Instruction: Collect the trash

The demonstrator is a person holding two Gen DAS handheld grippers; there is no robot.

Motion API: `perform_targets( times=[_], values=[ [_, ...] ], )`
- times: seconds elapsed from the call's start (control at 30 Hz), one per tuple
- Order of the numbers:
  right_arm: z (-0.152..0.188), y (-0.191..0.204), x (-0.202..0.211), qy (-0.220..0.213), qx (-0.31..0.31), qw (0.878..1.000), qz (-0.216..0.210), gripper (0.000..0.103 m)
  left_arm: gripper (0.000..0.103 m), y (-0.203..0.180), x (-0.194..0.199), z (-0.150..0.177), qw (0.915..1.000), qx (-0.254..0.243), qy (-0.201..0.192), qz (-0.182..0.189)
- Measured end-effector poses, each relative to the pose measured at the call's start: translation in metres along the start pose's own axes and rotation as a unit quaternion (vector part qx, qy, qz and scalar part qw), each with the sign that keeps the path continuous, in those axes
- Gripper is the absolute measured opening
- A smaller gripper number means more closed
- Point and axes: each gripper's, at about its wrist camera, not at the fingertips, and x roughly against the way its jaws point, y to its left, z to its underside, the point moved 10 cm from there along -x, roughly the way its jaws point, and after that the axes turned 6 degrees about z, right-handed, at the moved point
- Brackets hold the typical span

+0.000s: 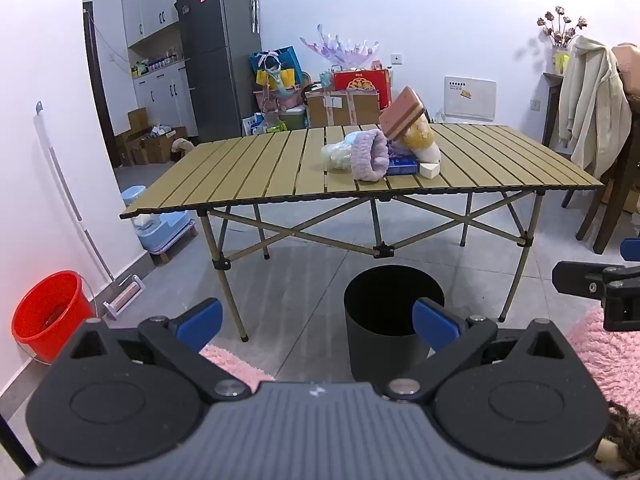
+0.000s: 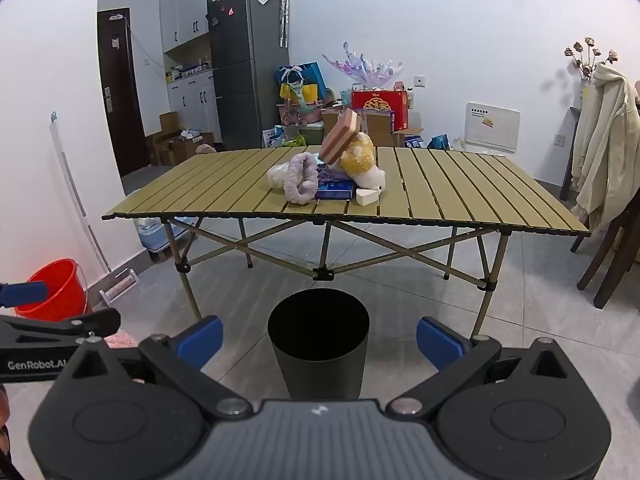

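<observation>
Both claws [image 1: 317,319] [image 2: 319,338] spread wide, empty; trash pile [image 2: 328,170] on table [image 2: 460,192], well beyond; bin [image 2: 318,344] btwn.

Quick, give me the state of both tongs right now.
Left tongs: open, holding nothing.
Right tongs: open, holding nothing.

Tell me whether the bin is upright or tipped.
Upright: the bin stands on the floor, its round mouth facing up. Contents cannot be told; inside is dark.

Black bin [image 2: 318,350]; tan slatted table [image 2: 460,188]; lilac band [image 2: 302,178]; red bucket [image 1: 50,314] — pink, perhaps striped, sponge [image 1: 402,114].
</observation>
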Motion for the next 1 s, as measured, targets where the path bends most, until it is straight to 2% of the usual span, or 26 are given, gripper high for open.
perform_targets(
  times=[1.0],
  values=[
    [-0.0011,-0.0022,0.0015,-0.004,-0.003,1.000,-0.002,0.103,0.103,0.0013,0.0067,-0.0011,1.0000,0.005,-0.005,0.000]
  ],
)
